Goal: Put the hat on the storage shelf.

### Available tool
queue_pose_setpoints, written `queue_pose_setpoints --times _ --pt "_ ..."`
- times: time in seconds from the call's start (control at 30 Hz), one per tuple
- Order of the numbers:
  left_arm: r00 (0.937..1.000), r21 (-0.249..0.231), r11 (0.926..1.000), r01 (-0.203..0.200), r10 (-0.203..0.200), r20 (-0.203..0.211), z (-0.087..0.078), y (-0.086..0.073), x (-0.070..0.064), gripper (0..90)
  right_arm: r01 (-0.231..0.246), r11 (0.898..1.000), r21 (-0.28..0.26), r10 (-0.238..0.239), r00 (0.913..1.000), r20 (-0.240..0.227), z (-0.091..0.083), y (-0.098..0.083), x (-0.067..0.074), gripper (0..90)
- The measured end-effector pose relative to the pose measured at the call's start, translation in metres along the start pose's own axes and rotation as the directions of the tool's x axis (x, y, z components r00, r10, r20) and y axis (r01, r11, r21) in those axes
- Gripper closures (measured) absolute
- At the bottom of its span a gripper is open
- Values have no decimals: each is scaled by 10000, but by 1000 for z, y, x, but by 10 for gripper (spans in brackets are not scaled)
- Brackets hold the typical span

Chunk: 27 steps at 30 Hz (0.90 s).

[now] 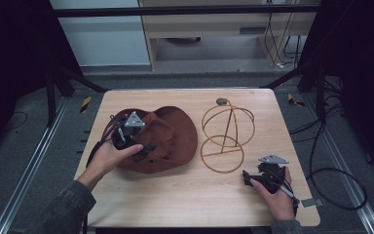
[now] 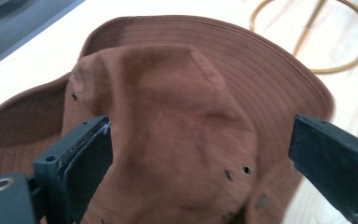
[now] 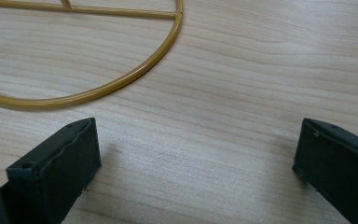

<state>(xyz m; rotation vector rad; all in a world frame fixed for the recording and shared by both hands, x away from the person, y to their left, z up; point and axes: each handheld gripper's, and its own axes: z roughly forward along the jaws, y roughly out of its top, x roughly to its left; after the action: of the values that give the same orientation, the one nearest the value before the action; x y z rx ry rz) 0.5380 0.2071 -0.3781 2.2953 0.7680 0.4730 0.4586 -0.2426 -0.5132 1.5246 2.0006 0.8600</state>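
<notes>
A brown brimmed hat (image 1: 168, 139) lies on the left half of the wooden table (image 1: 185, 200). My left gripper (image 1: 134, 141) hovers over its left side, held by a hand. In the left gripper view the hat's crown (image 2: 177, 126) sits between the wide-apart jaws, and my left gripper (image 2: 198, 154) is open around it. A gold wire hat stand (image 1: 226, 134) is to the right of the hat. My right gripper (image 1: 248, 178) rests near the table's front right, open, with bare wood between its jaws (image 3: 196, 154); the stand's base ring (image 3: 116, 84) curves just ahead.
A dark cable (image 1: 338, 175) trails off the table's right side onto the floor. Black frame legs (image 1: 316, 83) stand at the far corners. A wooden cabinet (image 1: 224, 29) is beyond the table. A small grey tag (image 1: 311, 202) lies at the front right corner.
</notes>
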Motion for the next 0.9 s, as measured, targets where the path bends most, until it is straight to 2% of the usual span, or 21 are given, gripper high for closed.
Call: queue_pose_setpoints --times 0.1,0.23,0.3,0.37,0.53,0.57,0.9 --pt "9999 109 9998 137 -137 49 1 6 8 48 -11 10000 14 11 10000 -29 0 0 0 5" --pt "9999 242 9997 -62 58 161 0 15 15 41 -12 10000 12 12 10000 -29 0 0 0 5" --pt "9994 300 9995 -12 2 345 0 18 18 35 -15 10000 13 15 10000 -28 0 0 0 5" --pt "9993 557 9979 -339 331 150 2 23 18 38 -12 10000 13 12 10000 -27 0 0 0 4" --pt "9992 532 9979 -375 370 119 3 28 19 42 -10 10000 14 10 10000 -25 0 0 0 4" --pt "9987 707 9963 -497 490 122 3 29 20 41 7 10000 11 -7 10000 -23 0 0 0 4" --pt "9990 786 9959 -449 453 -31 3 34 25 41 5 10000 9 -5 10000 -24 0 0 0 4"
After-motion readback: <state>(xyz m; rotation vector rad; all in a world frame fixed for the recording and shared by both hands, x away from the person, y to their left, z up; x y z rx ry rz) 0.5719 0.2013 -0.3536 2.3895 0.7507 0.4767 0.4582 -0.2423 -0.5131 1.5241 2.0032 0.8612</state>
